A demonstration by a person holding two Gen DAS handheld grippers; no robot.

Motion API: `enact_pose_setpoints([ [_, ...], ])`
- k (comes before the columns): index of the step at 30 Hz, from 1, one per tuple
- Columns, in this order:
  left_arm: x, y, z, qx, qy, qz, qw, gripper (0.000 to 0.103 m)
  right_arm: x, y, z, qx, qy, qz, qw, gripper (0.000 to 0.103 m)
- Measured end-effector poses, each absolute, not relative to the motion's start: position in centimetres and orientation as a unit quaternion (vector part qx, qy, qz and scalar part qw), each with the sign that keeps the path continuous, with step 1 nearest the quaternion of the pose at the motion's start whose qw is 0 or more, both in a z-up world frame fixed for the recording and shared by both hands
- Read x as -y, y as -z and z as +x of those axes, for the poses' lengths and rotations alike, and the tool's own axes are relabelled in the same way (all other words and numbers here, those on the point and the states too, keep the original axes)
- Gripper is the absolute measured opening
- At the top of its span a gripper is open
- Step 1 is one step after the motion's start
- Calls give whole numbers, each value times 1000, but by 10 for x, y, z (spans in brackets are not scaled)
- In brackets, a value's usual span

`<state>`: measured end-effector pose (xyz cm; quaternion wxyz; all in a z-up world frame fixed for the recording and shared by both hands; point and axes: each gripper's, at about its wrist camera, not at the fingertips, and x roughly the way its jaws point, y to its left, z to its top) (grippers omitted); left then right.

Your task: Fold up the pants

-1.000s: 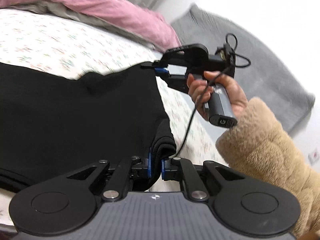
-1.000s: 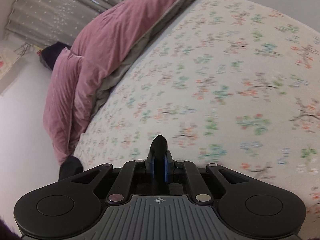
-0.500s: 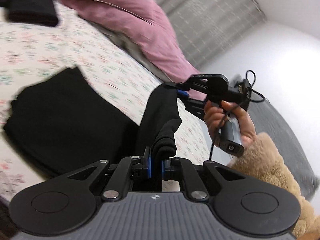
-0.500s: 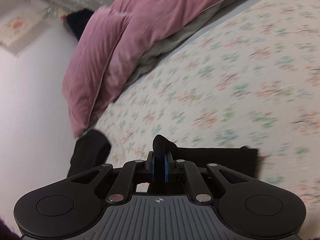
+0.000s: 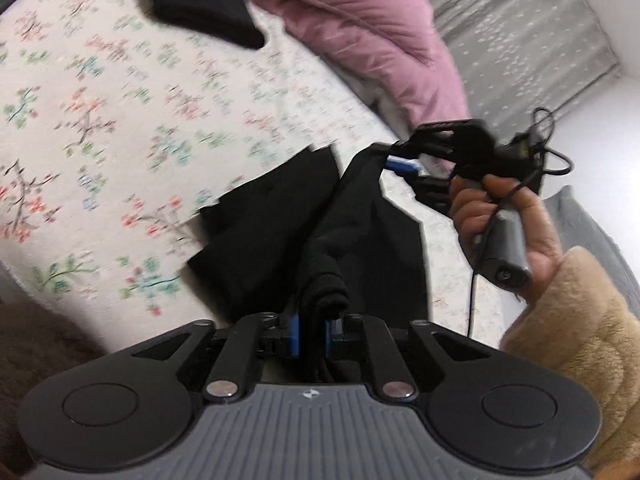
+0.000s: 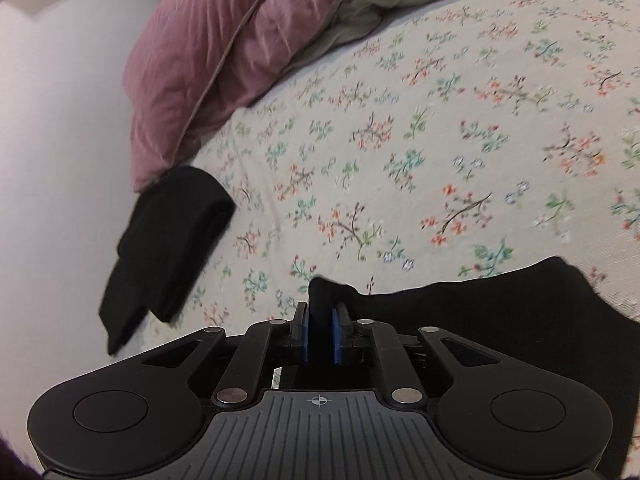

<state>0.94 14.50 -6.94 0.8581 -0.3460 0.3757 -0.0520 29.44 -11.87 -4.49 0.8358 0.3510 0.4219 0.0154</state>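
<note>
Both the left claw (image 5: 312, 334) and the right claw (image 6: 320, 334) pinch the black pants (image 5: 276, 236), lifting one edge above the flowered bed (image 6: 440, 128).

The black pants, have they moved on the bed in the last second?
Yes. The black pants, pinched by both grippers, have been lifted and carried toward the pink duvet, across the floral sheet.

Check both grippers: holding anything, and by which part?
Both hold the black pants: left gripper clamps a bunched edge, right gripper pinches another edge. Which edge: unclear.
</note>
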Motion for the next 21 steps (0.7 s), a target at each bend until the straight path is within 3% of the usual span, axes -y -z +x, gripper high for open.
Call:
enact_pose_setpoints([
  [3,-147,67,14,-380,72,-323,864,40,115,50,297,-421,-15,351,836,21],
  [5,-146,61,14,-380,84,-296,872,66,118,48,295,-419,-13,346,840,27],
  [7,-144,56,23,-377,81,-275,881,78,121,40,292,-415,-11,335,846,46],
  [9,-143,49,29,-368,85,-259,889,78,123,30,288,-407,-18,317,856,52],
  [13,-139,46,64,-372,108,-226,894,77,131,13,261,-403,-21,259,877,53],
  [18,-125,58,112,-418,94,-167,888,61,148,16,207,-409,-25,229,883,55],
  [21,-119,69,131,-439,75,-133,886,46,159,25,172,-414,-15,209,886,56],
])
